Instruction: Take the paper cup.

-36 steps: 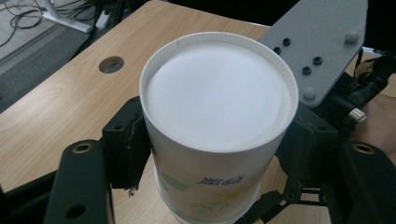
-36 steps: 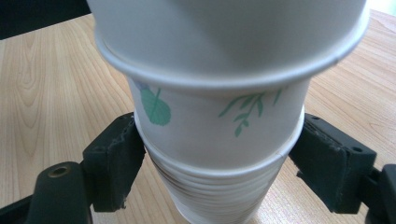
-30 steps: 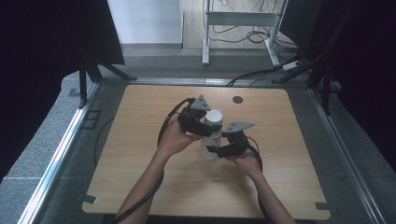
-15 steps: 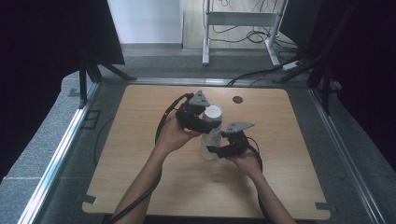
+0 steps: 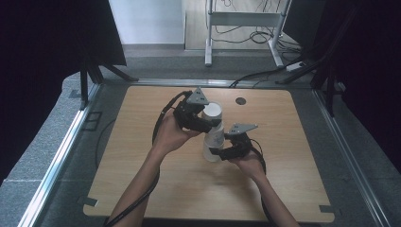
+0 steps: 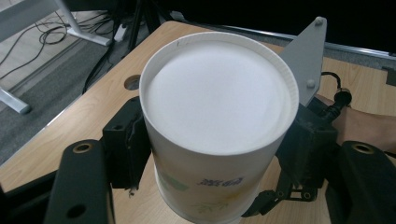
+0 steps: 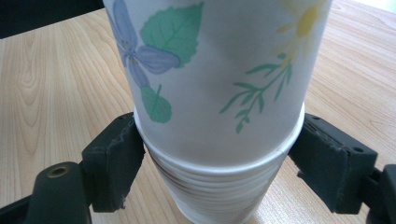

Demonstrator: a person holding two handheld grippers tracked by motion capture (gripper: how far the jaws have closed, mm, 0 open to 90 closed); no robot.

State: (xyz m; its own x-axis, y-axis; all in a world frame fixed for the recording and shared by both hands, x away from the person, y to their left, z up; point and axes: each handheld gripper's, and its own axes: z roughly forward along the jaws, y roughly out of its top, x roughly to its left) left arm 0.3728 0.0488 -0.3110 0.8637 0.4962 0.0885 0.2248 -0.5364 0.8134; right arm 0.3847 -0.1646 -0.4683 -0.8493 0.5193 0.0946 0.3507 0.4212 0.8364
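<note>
A stack of white paper cups (image 5: 213,150) with flower prints stands upside down at the middle of the wooden table (image 5: 293,156). My left gripper (image 5: 209,122) is shut on the top cup (image 5: 212,111), which it holds raised at the upper end of the stack. In the left gripper view that cup (image 6: 217,98) turns its white base to the camera, and the left gripper (image 6: 215,154) presses on both of its sides. My right gripper (image 5: 213,152) is shut on the stack low down. In its own view the right gripper (image 7: 217,158) clamps the nested rims (image 7: 219,186) below a flowered cup wall (image 7: 210,70).
A round hole (image 5: 240,100) lies in the tabletop behind the cups. Black cables trail from both grippers toward the person. Metal rails (image 5: 61,151) border the table at left and right. A white desk frame (image 5: 241,21) and loose cables sit on the floor beyond.
The left gripper has lifted the top cup a little higher on the stack. The right gripper and the lower cups have stayed put.
</note>
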